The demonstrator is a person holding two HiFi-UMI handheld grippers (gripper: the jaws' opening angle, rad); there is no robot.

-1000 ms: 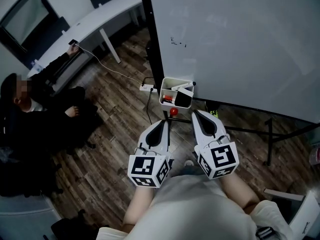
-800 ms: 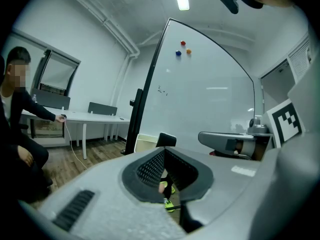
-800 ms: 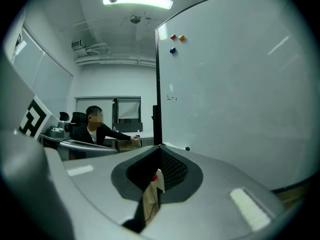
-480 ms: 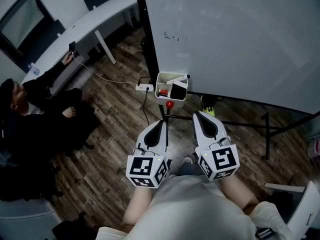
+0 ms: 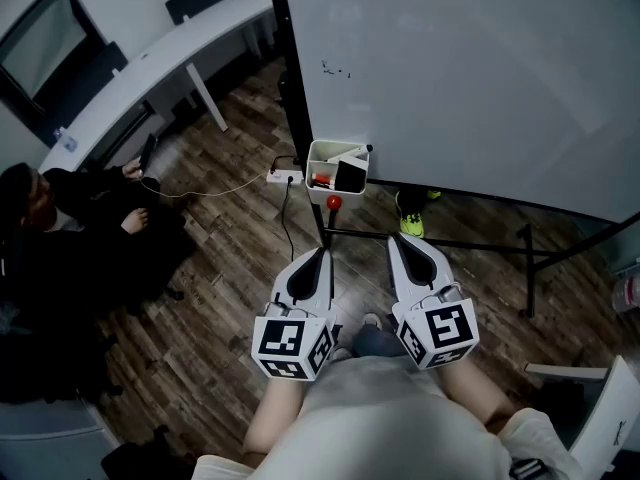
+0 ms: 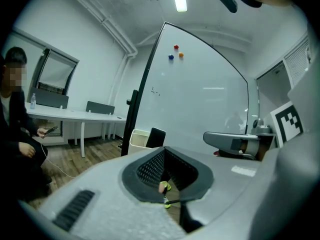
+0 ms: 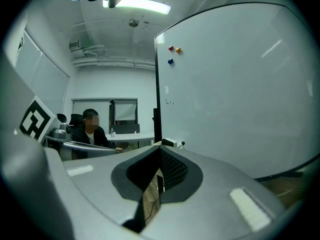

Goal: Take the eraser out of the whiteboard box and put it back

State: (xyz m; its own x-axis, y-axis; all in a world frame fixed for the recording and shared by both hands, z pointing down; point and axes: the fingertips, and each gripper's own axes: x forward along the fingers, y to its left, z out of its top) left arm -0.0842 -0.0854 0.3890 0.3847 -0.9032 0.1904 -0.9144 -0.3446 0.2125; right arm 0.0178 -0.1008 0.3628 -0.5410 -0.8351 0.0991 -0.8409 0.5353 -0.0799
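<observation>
— White box [image 5: 322, 154], with the black eraser [image 5: 350, 175] standing in it: where do we see them from our grippers?
— Ahead of both and well apart, at the whiteboard's [image 5: 480, 68] lower corner, nearer the left gripper's [image 5: 314, 256] line.
— And our jaws?
— We hold the left gripper's pressed together, nothing between them; the right gripper [image 5: 399, 242] likewise, closed and empty.

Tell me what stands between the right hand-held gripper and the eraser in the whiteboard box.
Nothing visible does: the right hand-held gripper faces the eraser standing in the box across open space.
</observation>
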